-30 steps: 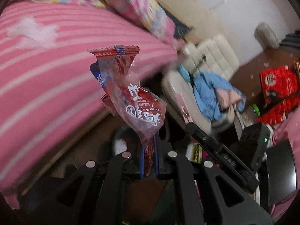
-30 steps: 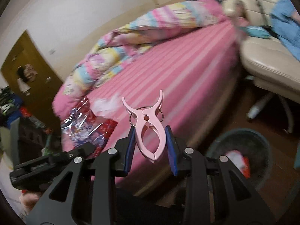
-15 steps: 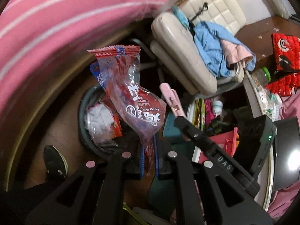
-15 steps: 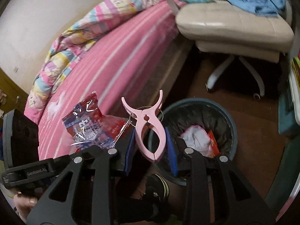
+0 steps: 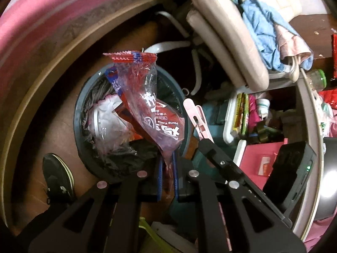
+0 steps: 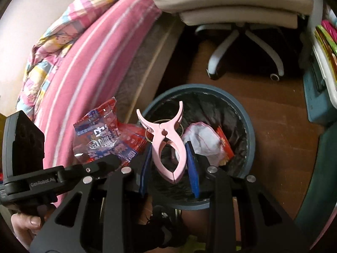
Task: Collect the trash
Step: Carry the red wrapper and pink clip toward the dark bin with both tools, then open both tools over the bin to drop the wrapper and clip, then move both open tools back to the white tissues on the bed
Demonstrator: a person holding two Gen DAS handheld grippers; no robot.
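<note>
Left gripper is clamped on the lower corner of a red-and-clear snack wrapper; the wrapper stands up from the pads and hangs over the bin, toward its near rim. Right gripper holds a pink clothespin between its blue pads, pads only partly closed around the peg's width, also above the bin opening. The bin, lined with a black bag, sits on the brown floor between the pink bed and the office chair. It already contains crumpled white paper and a red packet.

Judged status: both items are carried and positioned, neither released. Remaining: open each gripper over the liner. Whether more trash lies elsewhere cannot be told.
</note>
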